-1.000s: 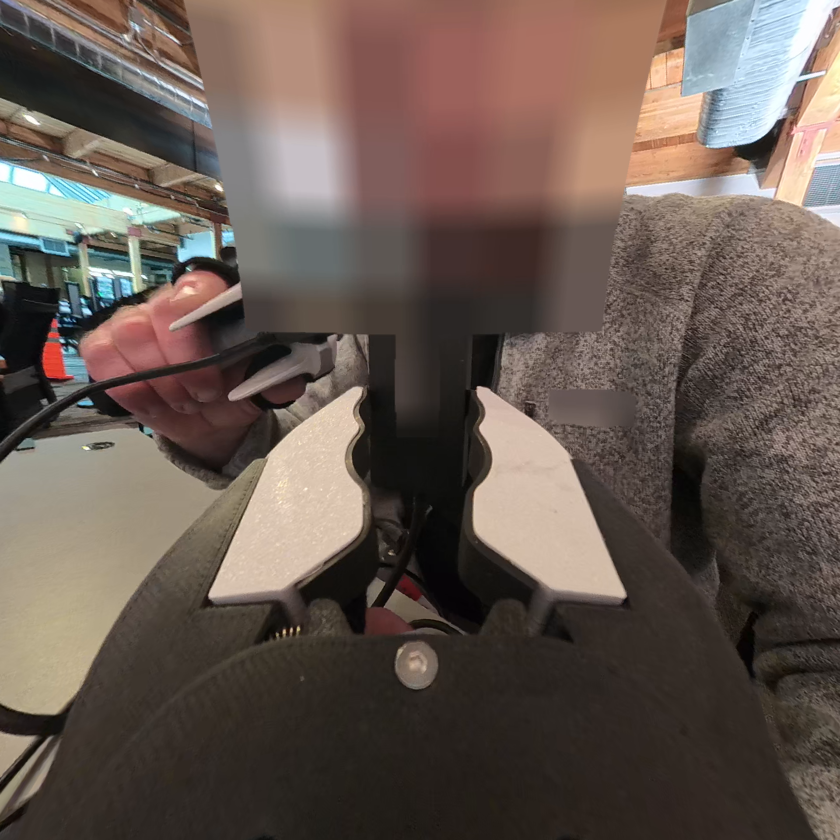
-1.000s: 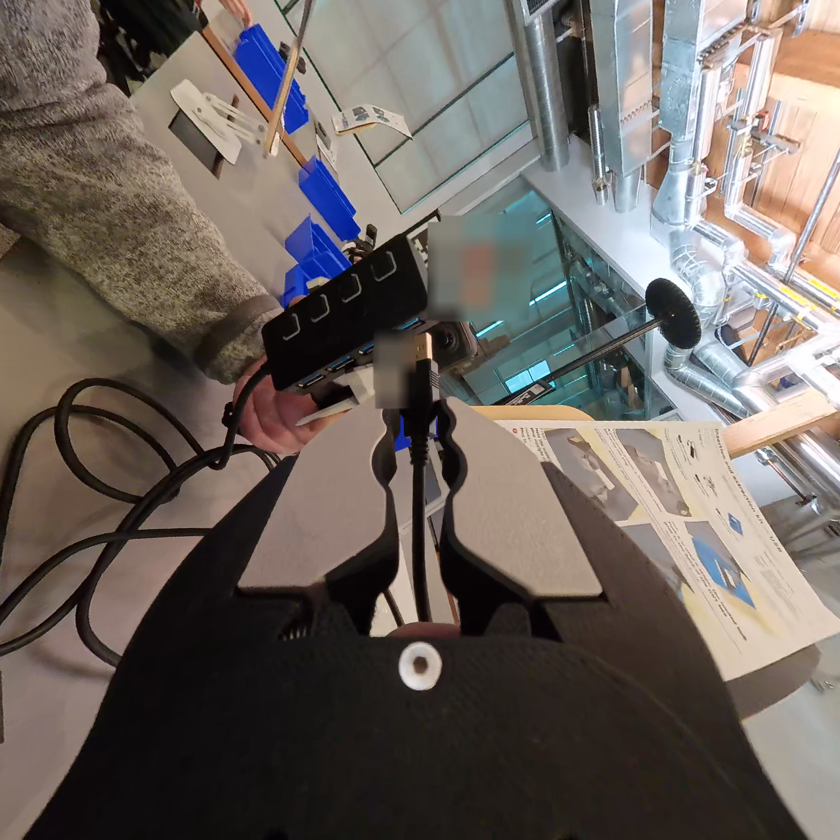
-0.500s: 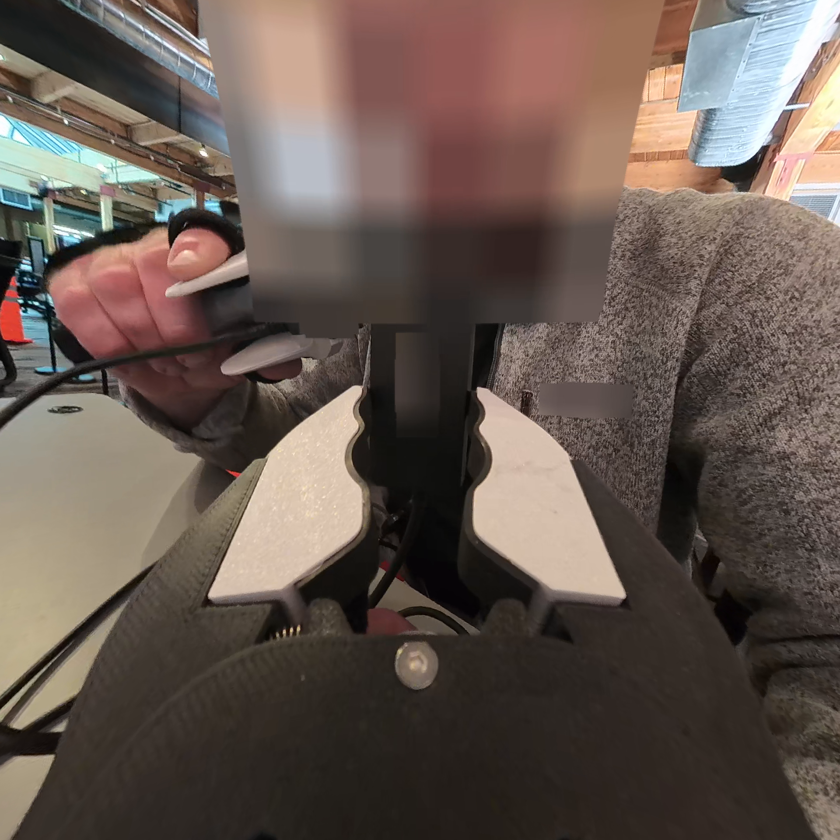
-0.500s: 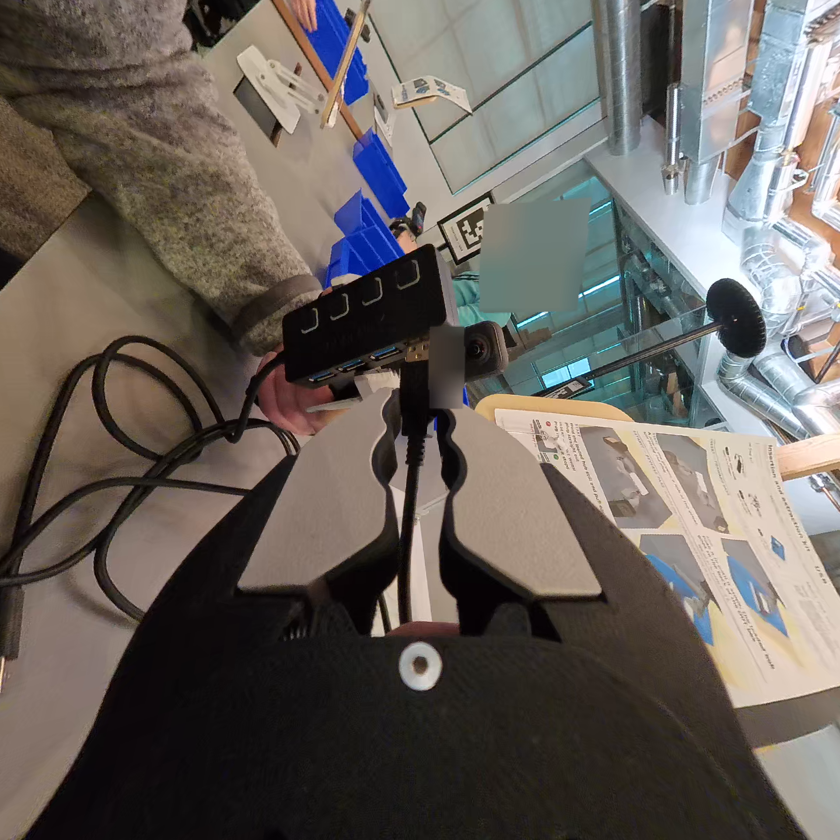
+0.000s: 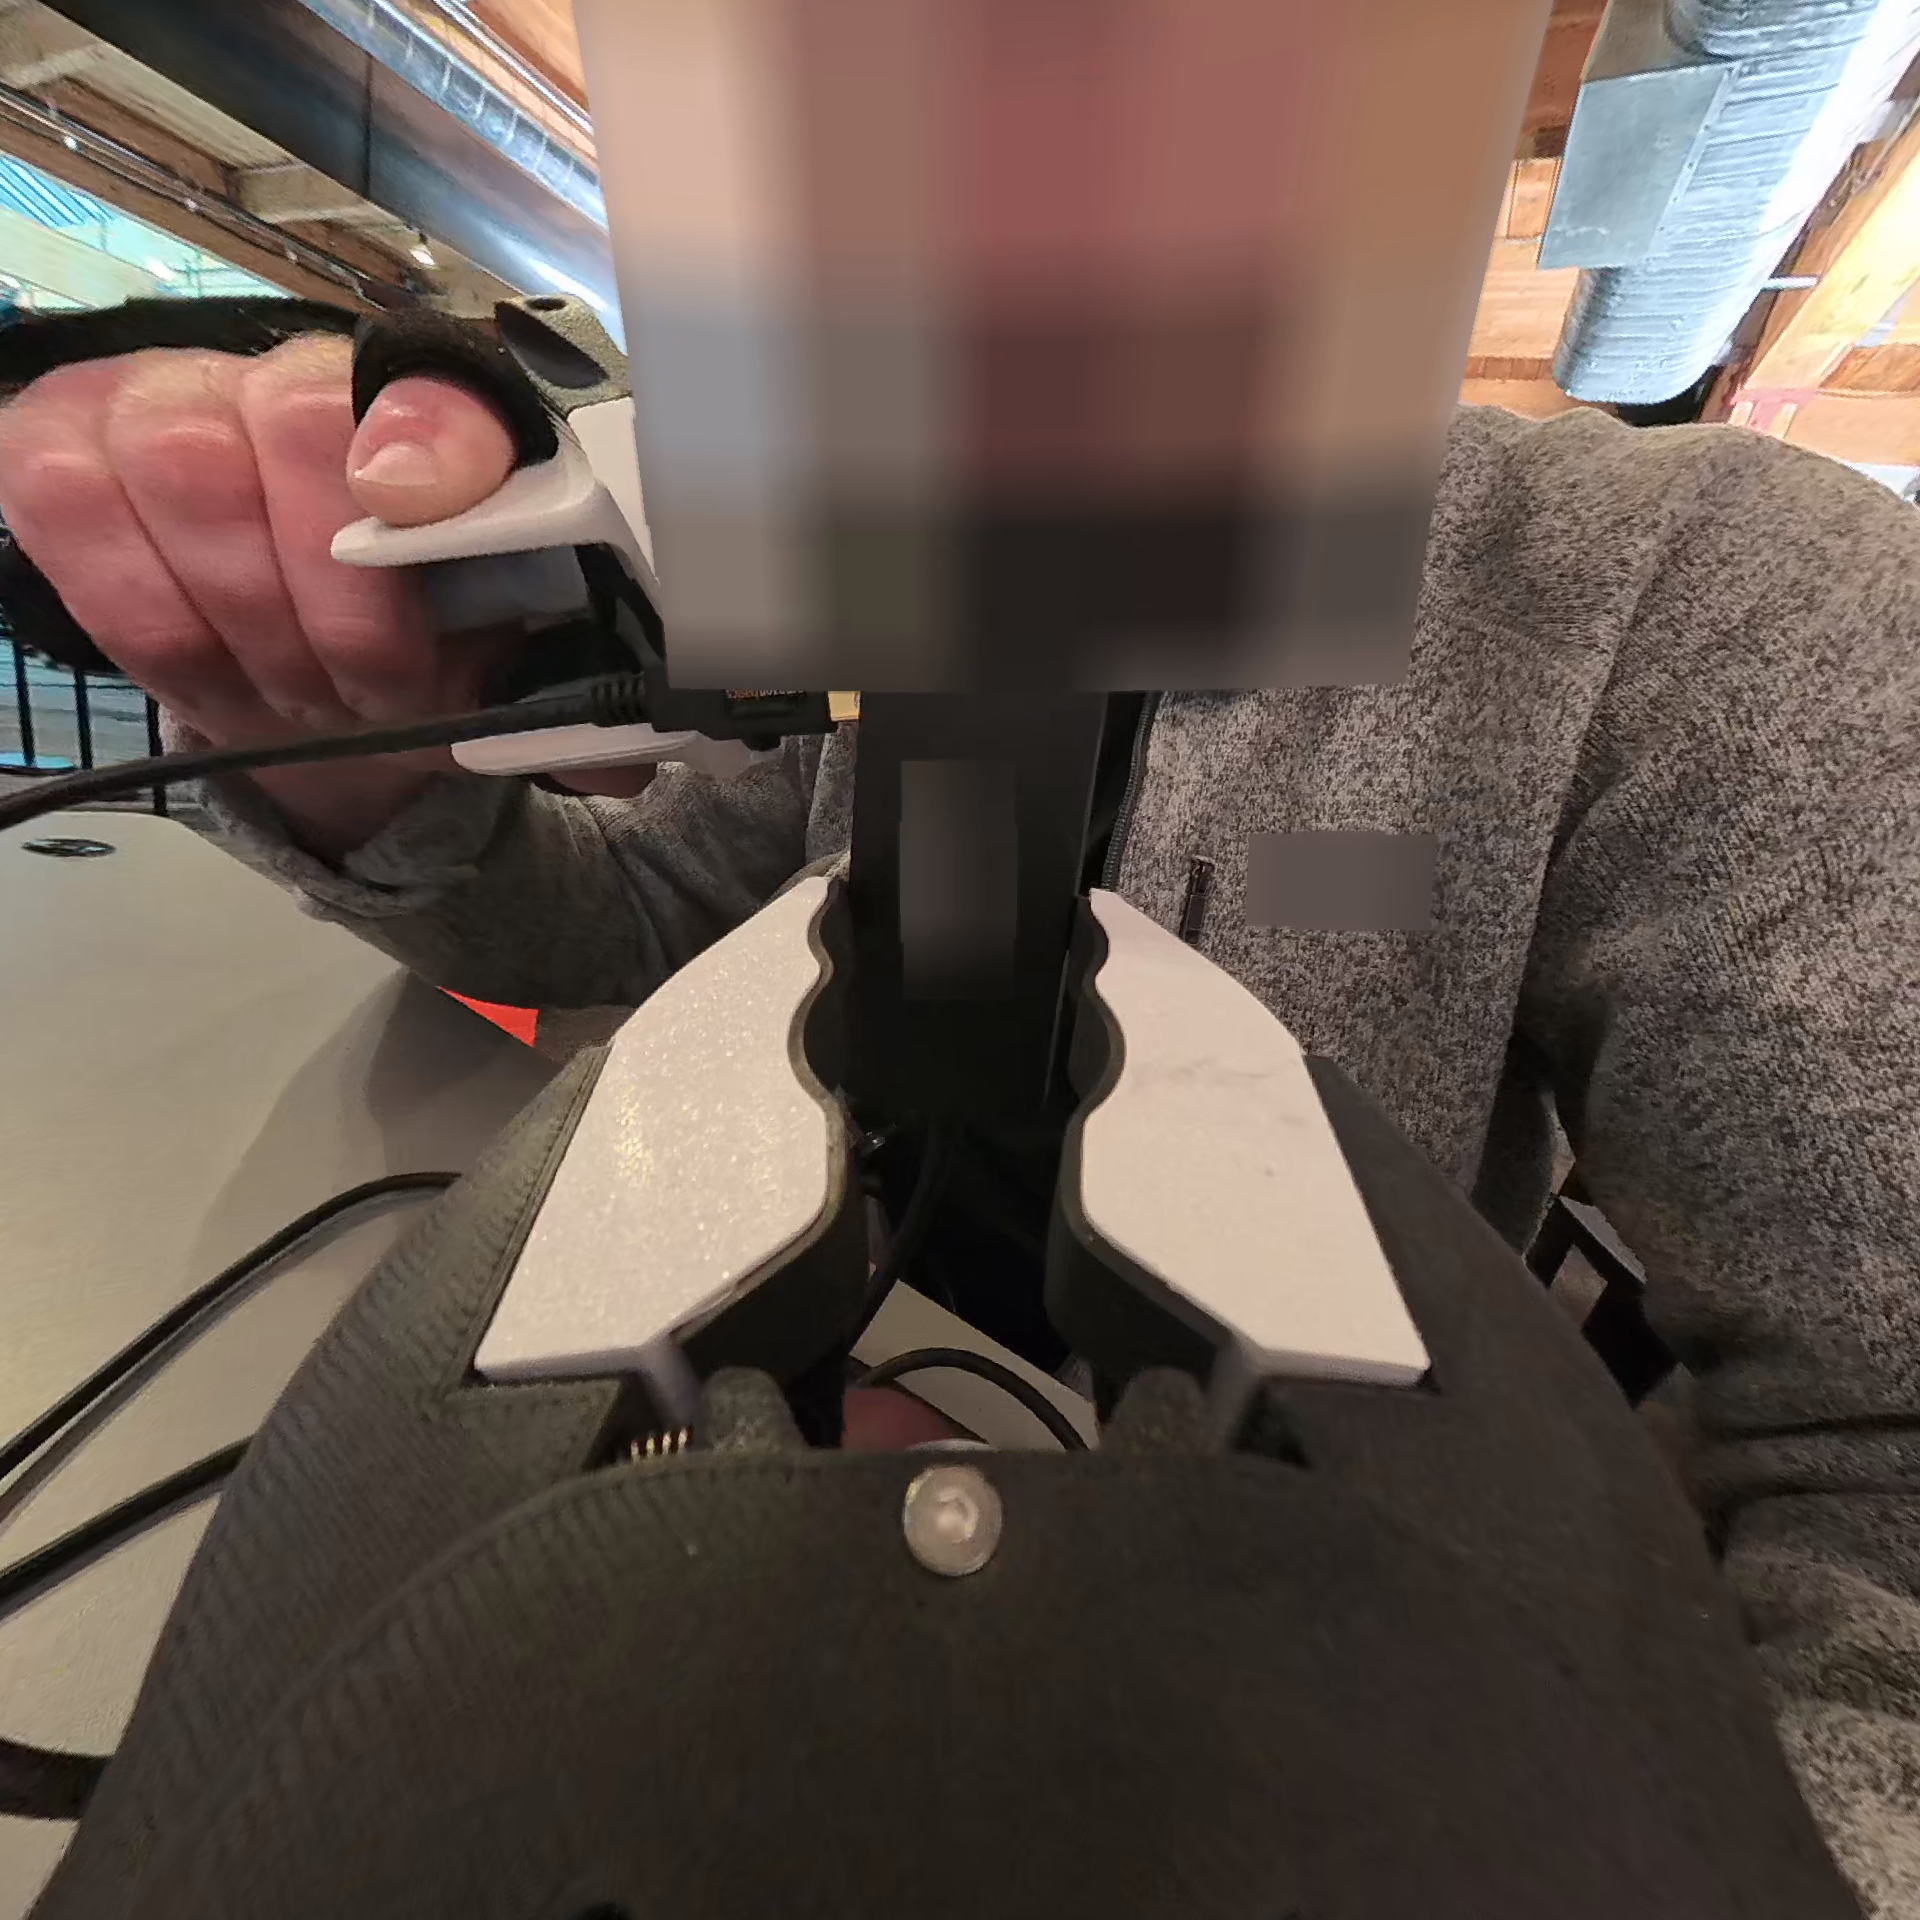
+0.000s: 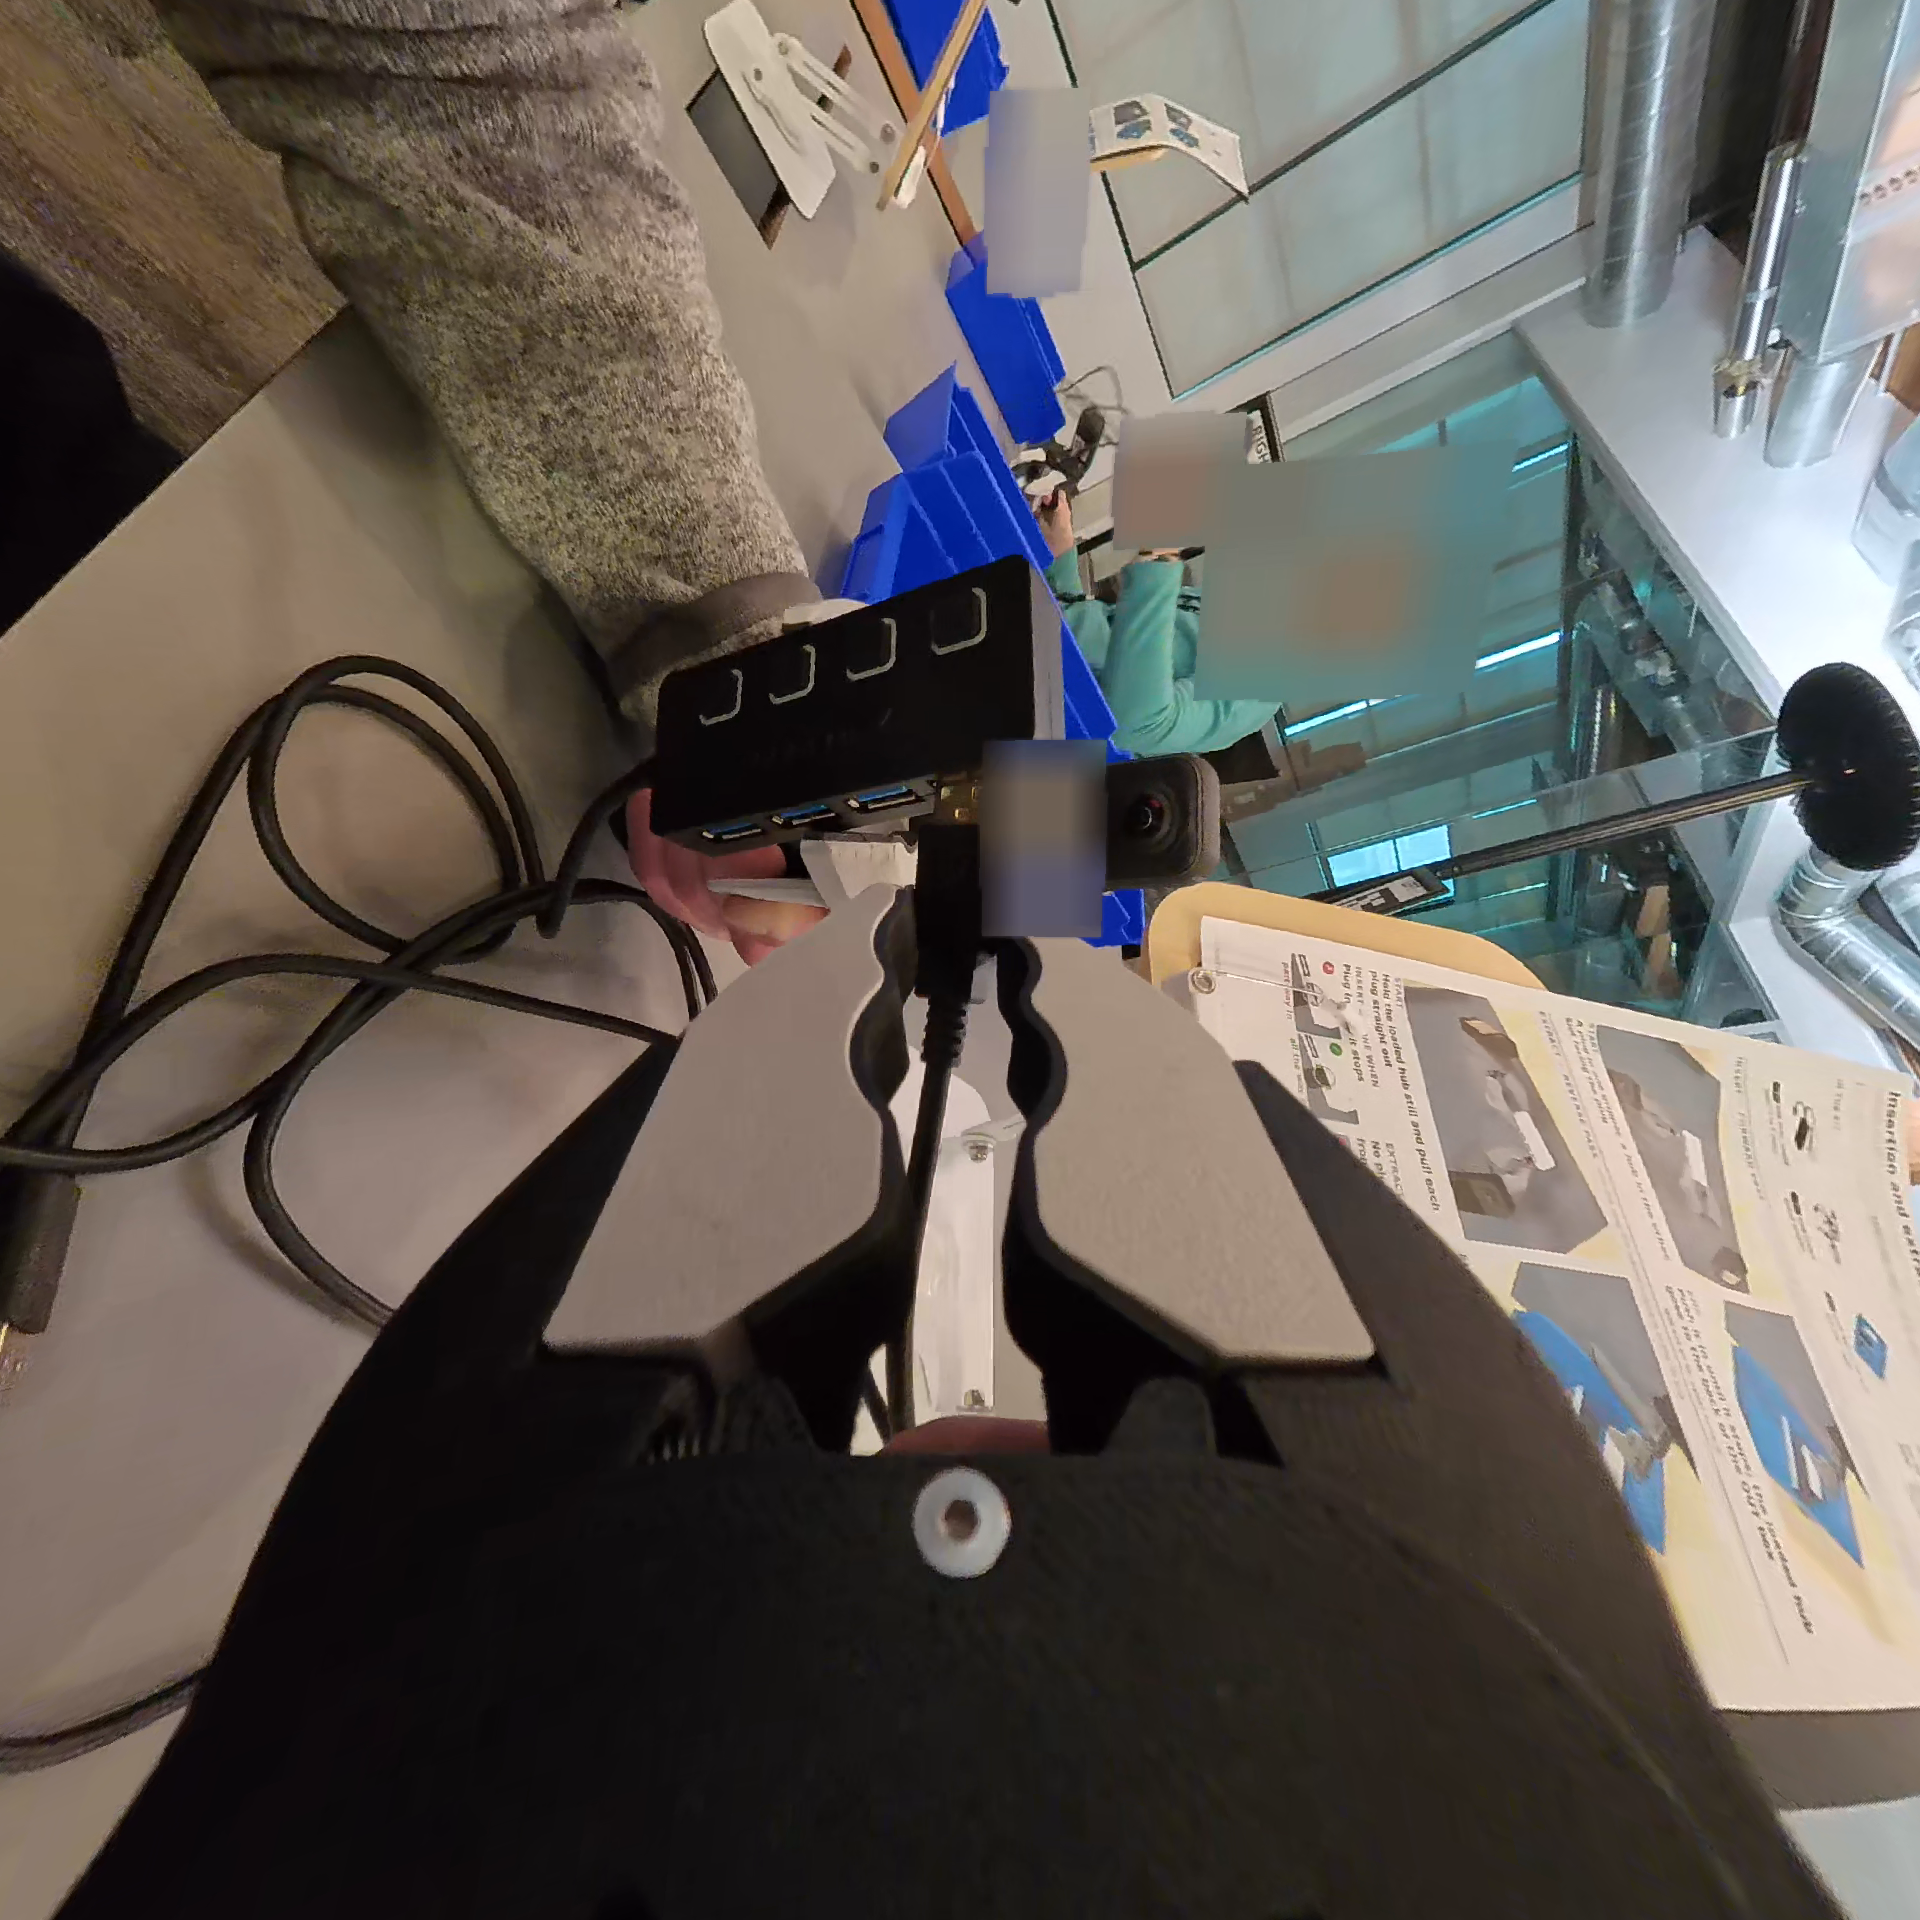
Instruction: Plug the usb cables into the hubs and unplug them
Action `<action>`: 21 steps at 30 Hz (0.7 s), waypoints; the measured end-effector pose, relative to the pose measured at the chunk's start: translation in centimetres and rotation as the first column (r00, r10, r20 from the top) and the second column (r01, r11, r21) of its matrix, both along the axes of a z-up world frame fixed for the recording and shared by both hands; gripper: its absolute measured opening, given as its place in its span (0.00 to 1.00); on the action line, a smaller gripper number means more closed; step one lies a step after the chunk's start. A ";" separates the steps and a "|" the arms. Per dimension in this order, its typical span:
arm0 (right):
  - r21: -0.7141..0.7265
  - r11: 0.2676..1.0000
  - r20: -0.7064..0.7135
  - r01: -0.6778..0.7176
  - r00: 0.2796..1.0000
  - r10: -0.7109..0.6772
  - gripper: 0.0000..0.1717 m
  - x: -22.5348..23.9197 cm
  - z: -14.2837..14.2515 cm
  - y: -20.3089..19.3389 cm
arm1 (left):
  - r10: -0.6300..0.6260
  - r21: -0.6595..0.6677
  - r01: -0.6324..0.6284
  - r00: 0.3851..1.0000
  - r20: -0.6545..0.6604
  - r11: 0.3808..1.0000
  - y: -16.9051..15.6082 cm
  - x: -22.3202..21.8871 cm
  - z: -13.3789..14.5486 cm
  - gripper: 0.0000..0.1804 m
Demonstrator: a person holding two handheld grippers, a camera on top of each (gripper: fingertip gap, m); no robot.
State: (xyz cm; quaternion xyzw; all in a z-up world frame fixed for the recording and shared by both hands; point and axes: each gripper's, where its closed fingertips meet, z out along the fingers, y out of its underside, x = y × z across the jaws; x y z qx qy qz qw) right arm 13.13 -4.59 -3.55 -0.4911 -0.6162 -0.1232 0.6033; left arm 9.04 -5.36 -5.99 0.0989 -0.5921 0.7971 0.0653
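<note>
my left hand-held gripper (image 5: 961, 935) clamped the black usb hub (image 6: 852, 707) above the desk (image 6: 312, 1195). my right hand-held gripper (image 6: 951, 961) pinched the black usb plug (image 6: 948, 914), its tip at the hub's end port. best to push straight, hub steady.

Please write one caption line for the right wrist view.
Right gripper brings a black USB plug to the end port of the black hub.
</note>
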 end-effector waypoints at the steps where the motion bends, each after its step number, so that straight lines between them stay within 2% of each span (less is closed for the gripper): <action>1: -0.004 1.000 0.003 0.001 1.000 -0.001 0.09 0.1 -0.1 0.1 | -0.002 -0.004 0.002 1.000 -0.004 1.000 0.0 0.1 -0.1 0.22; 21: -0.022 1.000 0.077 0.007 0.997 -0.006 0.09 0.7 -0.7 0.4 | -0.002 -0.002 0.002 0.999 -0.046 1.000 0.3 0.7 -0.9 0.22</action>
